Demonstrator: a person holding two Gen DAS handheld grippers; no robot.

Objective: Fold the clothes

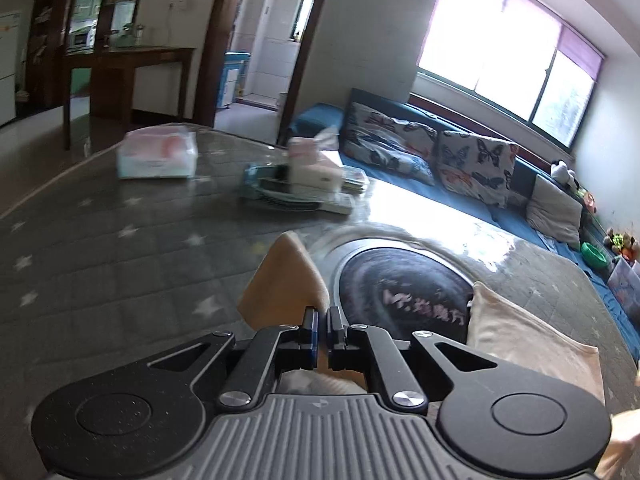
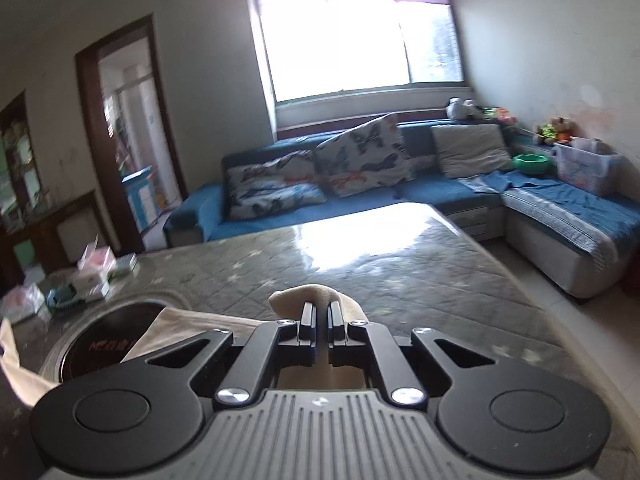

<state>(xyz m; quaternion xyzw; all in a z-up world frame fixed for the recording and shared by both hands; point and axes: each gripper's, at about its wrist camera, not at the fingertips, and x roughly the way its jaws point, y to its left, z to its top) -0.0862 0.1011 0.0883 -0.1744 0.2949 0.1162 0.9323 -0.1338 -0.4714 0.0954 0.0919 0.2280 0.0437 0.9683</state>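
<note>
Up off a grey quilted star-print table cover (image 1: 100, 248), soft beige cloth (image 1: 286, 280) pinched in left gripper (image 1: 323, 320), another bunched corner clamped in right gripper (image 2: 322, 314), glossy round black burner (image 1: 400, 292) beneath.

Pale cream cloth garment (image 1: 532, 344), soft and plain, lifted off the grey star-patterned table (image 1: 120, 248) at two spots. In the left wrist view, one peach-tinted corner (image 1: 286, 280) poking up in a rumpled peak past closed tongs, the rest draped off to the right, partly over a dark round inset in the table. In the right wrist view, a rounded cream fold (image 2: 316, 296) bunched past closed tongs, with more fabric sagging away to the left.
</note>
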